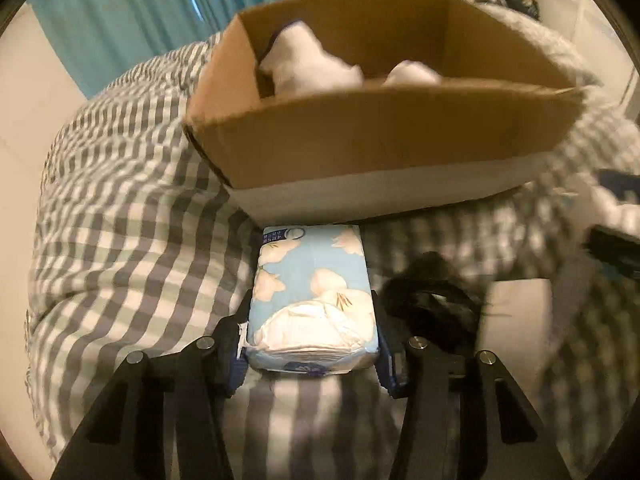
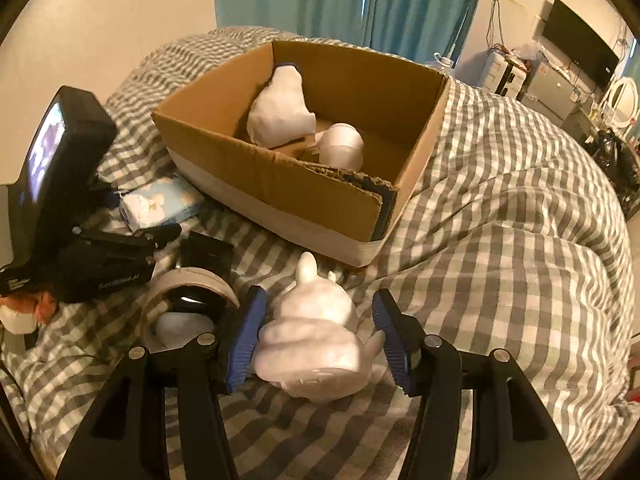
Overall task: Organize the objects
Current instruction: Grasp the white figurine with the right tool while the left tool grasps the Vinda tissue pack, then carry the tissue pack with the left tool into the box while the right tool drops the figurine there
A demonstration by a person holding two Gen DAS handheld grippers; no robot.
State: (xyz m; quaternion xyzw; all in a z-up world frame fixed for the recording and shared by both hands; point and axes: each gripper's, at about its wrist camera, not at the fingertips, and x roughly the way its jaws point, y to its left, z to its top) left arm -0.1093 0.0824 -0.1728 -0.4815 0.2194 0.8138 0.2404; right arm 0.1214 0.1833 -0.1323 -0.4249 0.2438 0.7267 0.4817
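Left wrist: tool [image 1: 312, 336] clamping tissue pack [image 1: 311, 296].

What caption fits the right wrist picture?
Open right gripper straddles a white toy on the checked bedcover, near a cardboard box.

- Our left gripper [image 1: 312, 316] sits low and level — its pads pressed against both sides of the tissue pack [image 1: 310, 292].
- Our right gripper [image 2: 318, 340] is spread wide, pads apart.
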